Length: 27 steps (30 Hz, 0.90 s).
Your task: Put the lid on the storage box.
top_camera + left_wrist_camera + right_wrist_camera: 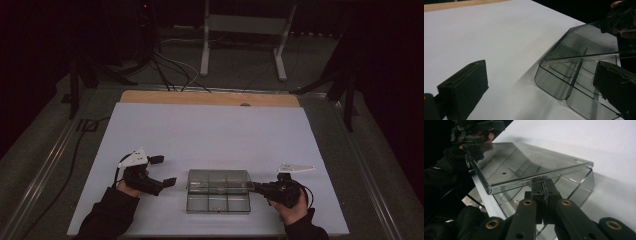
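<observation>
While the right gripper (pixel 543 185) has its jaws pinched tight on the edge of the clear lid (pixel 524 165), the compartment box (pixel 218 191) sits near the front of the white worktop (pixel 210 130), between both hands, w/ the lid lifted partway off the tray. Left gripper (pixel 162 170) hangs just beside the box's left end, jaws wide, nothing in them.

Judging by this, the step is swinging the lid open. To do it well: keep the pinch square on the lid rim, lift in an arc round the hinge side, don't pull sideways or the light tray will likely skate on the smooth surface. Left gripper could steady the tray wall, but should stay below the lid's sweep.

Around: compartments look empty, tho the smoky plastic makes that hard to tell. Wooden strip (pixel 210 98) at the far edge, cables (pixel 170 70) and a metal stand (pixel 245 30) on the floor beyond, well apart. Nothing on the worktop blocks the lid; only the left gripper is close.
</observation>
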### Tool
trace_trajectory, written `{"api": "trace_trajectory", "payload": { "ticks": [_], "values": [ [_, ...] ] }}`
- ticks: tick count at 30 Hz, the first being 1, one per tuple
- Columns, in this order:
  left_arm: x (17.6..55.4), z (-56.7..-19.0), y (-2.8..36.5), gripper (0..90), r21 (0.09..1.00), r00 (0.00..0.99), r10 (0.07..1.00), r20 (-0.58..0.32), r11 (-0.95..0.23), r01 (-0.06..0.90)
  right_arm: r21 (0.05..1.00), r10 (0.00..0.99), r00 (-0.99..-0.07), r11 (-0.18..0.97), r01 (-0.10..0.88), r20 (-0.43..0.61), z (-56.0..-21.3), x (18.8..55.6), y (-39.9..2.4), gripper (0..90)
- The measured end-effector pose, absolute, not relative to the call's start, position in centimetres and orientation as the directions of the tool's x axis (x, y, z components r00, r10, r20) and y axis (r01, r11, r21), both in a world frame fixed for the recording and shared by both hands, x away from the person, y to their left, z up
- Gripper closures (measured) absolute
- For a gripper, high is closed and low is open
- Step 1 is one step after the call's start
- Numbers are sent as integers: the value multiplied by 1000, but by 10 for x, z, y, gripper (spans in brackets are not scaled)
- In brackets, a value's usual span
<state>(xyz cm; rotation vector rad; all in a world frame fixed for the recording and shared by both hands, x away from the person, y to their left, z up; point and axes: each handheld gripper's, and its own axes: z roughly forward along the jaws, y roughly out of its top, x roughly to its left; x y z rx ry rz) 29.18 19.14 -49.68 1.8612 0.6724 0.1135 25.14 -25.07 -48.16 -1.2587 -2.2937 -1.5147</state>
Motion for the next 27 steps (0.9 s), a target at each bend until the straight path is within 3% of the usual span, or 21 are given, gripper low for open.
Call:
{"api": "trace_trajectory", "payload": {
  "ticks": [17, 27],
  "values": [
    [291, -496, 190, 15, 890, 846, 480, -233, -244, 384, 698, 578, -664, 212, 684, 475, -487, 241, -251, 898],
    [290, -496, 190, 15, 893, 847, 478, -233, -241, 381, 701, 625, -684, 292, 651, 376, -487, 236, -249, 897]
  ]
}}
